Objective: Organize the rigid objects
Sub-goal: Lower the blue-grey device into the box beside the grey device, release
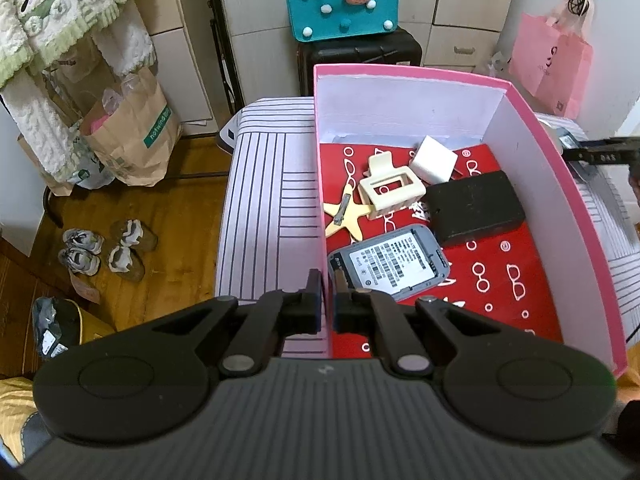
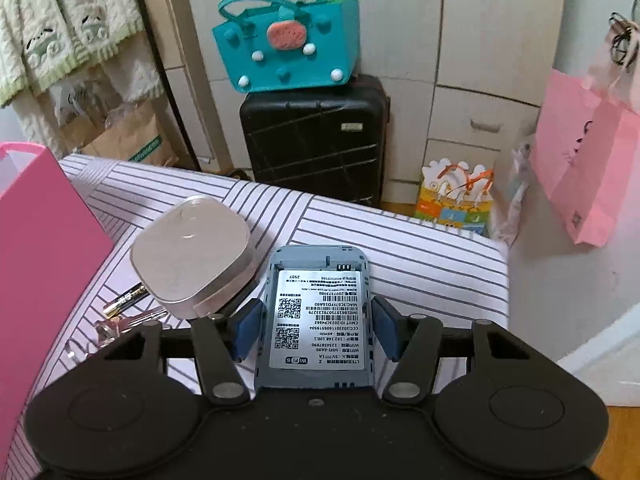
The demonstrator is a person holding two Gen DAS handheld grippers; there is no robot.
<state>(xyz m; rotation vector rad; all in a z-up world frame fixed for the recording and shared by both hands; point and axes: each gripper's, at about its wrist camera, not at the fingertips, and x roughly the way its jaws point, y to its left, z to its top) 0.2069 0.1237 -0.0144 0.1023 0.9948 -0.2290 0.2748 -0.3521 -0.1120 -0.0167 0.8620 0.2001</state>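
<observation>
Pink box (image 1: 560, 184) w/ five items in; left tool (image 1: 327, 304) pinches its wall, right tool (image 2: 316, 328) straddles grey router (image 2: 318, 320), grip unclear; silver case (image 2: 192, 252) left.

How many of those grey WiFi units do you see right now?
2: one WiFi unit lies inside the pink box, the other sits between the right gripper's fingers on the bed.

Pink box (image 2: 44, 240) cut off at the left edge; label print unreadable.

Left tongs (image 1: 327, 300) pinch the box wall (image 1: 326, 264); right tongs (image 2: 316, 326) clasp the router (image 2: 320, 312).
</observation>
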